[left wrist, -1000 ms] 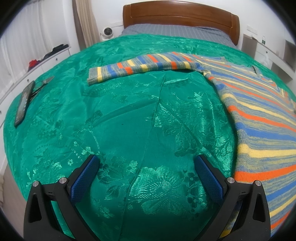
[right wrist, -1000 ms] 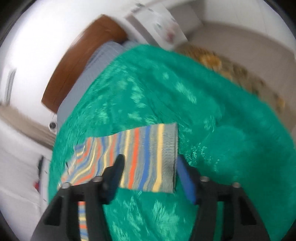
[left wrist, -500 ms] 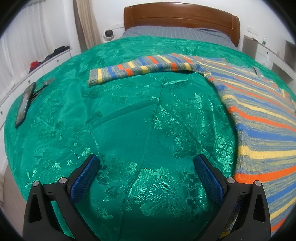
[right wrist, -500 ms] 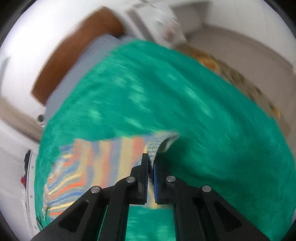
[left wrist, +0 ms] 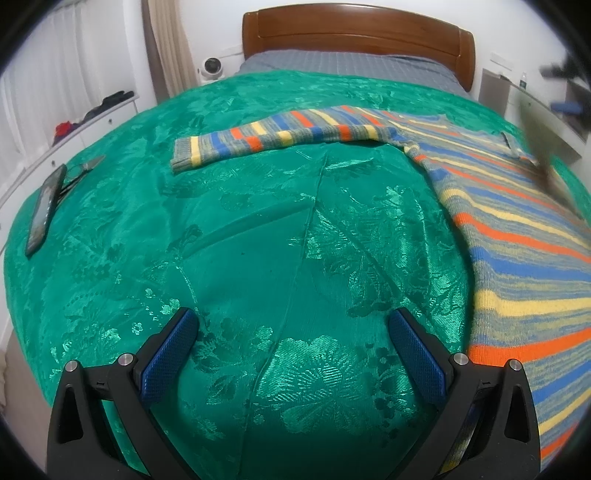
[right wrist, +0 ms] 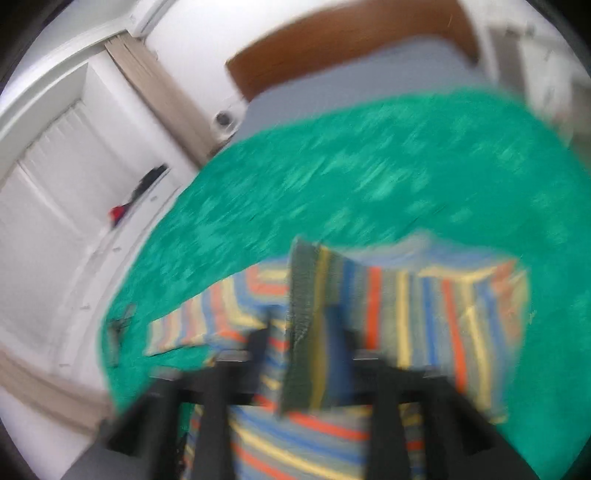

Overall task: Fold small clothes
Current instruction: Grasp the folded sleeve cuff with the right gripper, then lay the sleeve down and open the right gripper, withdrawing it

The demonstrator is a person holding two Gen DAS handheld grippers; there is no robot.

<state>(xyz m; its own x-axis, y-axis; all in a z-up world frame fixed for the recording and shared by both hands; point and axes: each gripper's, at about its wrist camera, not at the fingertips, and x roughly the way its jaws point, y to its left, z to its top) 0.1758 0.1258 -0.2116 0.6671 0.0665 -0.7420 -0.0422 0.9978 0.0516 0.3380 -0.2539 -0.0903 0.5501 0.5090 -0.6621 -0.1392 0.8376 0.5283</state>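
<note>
Striped sweater spread on a green bedspread, one sleeve lifted between the right jaws.

Nearest, the left gripper (left wrist: 293, 341) hovers over the green bedspread (left wrist: 236, 236) with jaws wide and nothing between them. The right gripper (right wrist: 299, 339) is blurred, its jaws opening with the sleeve cuff (right wrist: 304, 325) between them. The striped sweater (left wrist: 517, 236) lies flat, its other sleeve (left wrist: 280, 138) stretched sideways. Farther off, a phone (left wrist: 44, 210) lies near the edge, before the wooden headboard (left wrist: 354, 35).
</note>
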